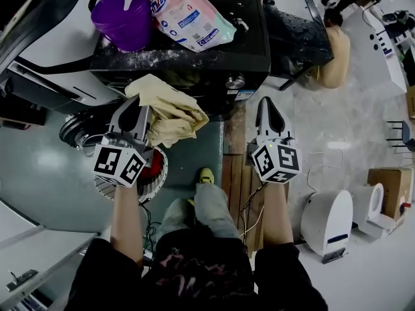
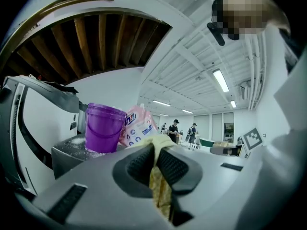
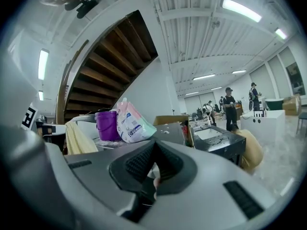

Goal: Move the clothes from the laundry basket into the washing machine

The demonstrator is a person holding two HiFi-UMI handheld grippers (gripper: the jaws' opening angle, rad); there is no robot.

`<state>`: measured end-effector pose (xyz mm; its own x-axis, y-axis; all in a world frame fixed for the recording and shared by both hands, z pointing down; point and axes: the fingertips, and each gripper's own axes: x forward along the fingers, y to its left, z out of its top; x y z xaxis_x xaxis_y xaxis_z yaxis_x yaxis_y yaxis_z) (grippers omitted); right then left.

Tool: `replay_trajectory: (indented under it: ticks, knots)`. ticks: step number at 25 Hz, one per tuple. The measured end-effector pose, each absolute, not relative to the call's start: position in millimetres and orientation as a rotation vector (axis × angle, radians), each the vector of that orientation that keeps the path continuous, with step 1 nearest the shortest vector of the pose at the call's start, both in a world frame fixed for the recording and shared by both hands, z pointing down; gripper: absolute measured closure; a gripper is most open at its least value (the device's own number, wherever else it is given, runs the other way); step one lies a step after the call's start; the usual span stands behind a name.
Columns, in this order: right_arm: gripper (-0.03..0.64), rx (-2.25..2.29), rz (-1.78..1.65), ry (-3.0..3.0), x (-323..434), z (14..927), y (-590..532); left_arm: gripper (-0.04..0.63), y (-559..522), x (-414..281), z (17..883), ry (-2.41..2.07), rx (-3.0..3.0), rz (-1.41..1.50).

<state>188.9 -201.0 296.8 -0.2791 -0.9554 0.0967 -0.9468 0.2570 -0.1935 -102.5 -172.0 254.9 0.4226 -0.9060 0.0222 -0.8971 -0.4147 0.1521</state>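
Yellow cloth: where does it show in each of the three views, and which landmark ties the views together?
Head view: the yellow cloth is left of centre, bunched ahead of the left gripper, which is shut on it.
Left gripper view: bottom centre, pinched between the jaws, with its top edge poking above them.
Right gripper view: far left, below mid-height, hanging.
Shared landmark: the purple bucket, seen in all three views.

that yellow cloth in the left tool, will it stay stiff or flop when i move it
Likely floppy: the yellow cloth hangs in soft folds from the left tool. Probably light, since one pinch seems to carry it.
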Motion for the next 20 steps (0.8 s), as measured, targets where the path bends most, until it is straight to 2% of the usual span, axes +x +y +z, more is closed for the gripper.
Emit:
replay_trajectory:
  ticks: [20]
  knots:
    - [0.612,-1.826,-0.207,2.426,186.2,470.7,-243.4,0.569,-217.6,-95.3,450.5,-1.609,2.551,-0.249]
